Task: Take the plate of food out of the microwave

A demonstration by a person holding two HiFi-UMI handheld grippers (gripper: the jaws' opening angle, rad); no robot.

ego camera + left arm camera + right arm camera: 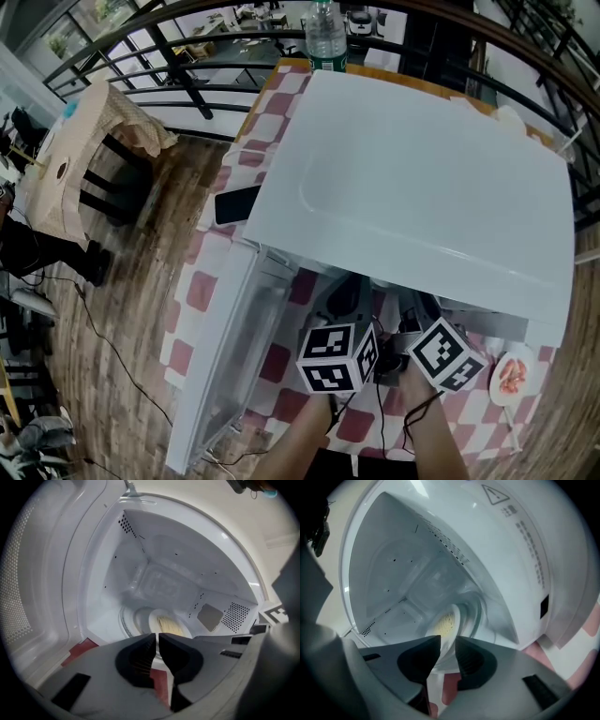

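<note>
On the red-checked tablecloth (202, 291) the white microwave (422, 187) stands open, with the white plate of yellow noodles (446, 620) inside. My right gripper (448, 640) gapes at its rim, seemingly ready to clamp; my left gripper (157, 637), barely parted, holds nothing.

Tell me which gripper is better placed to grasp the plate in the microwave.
Probably right. The right gripper has its jaws wide apart, with the rim of the plate lined up with their gap; the left gripper has jaws barely apart, plate beyond their tips.
</note>
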